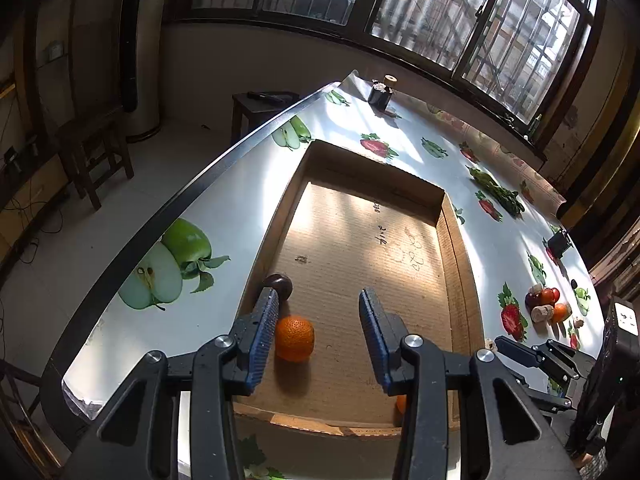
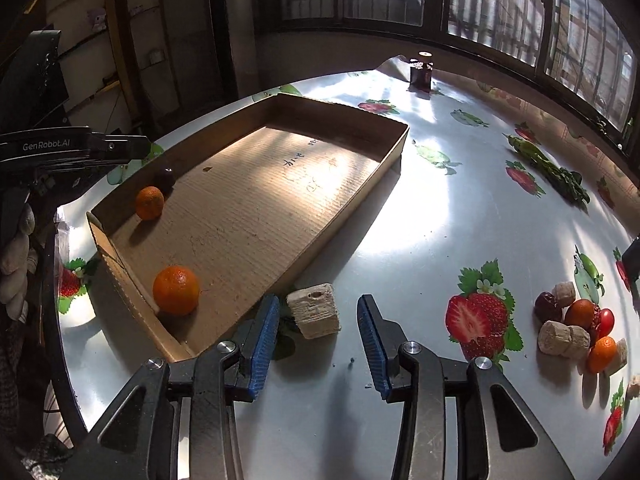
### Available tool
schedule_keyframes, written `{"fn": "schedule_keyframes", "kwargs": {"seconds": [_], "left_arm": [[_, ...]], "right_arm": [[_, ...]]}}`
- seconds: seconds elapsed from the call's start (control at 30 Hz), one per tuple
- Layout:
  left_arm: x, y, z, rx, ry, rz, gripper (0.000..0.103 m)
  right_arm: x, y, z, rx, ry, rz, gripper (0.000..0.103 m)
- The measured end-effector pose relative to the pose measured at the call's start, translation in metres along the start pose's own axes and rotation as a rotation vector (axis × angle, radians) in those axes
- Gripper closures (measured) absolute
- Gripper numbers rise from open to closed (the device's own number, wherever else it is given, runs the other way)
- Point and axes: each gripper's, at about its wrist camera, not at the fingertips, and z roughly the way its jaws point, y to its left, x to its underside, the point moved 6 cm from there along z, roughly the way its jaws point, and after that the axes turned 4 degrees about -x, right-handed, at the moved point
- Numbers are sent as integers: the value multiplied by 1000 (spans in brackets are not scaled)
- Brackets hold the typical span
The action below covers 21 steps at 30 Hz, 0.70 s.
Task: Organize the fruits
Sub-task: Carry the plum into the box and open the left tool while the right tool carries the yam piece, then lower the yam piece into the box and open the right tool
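Observation:
A shallow cardboard tray (image 1: 360, 240) lies on the fruit-print table. My left gripper (image 1: 319, 300) hangs open over its near end, nothing between the pads. An orange (image 1: 294, 338) rests on the tray floor just beside the left finger, and a dark round fruit (image 1: 280, 282) sits behind that fingertip by the tray wall. A second orange (image 1: 401, 403) peeks out behind the right finger. In the right wrist view, my right gripper (image 2: 318, 306) is open above the table beside the tray (image 2: 248, 200). A beige block (image 2: 314, 311) lies between its fingertips, untouched. Both oranges (image 2: 176, 290) (image 2: 149, 203) show there.
A pile of small fruits and cork-like pieces (image 2: 576, 320) lies on the table to the right. A green leafy bunch (image 2: 552, 172) and a dark jar (image 2: 421, 72) stand farther back near the window. The table's left edge (image 1: 160, 216) drops to the floor.

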Motion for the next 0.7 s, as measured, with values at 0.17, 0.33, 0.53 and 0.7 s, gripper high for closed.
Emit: {"fn": "schedule_keyframes", "kwargs": {"seconds": [0.17, 0.33, 0.53, 0.7], "left_arm": [[7, 16, -5, 11, 1, -81, 62], [9, 31, -14, 5, -17, -139, 62], [9, 27, -19, 18, -37, -134, 62], [13, 34, -24, 18, -37, -129, 60]], "right_arm": [[0, -6, -5, -11, -5, 39, 75], [-23, -20, -41, -25, -104, 157, 76], [-55, 25, -20, -173, -52, 142, 75], [-55, 57, 26, -215, 43, 121, 75]]}}
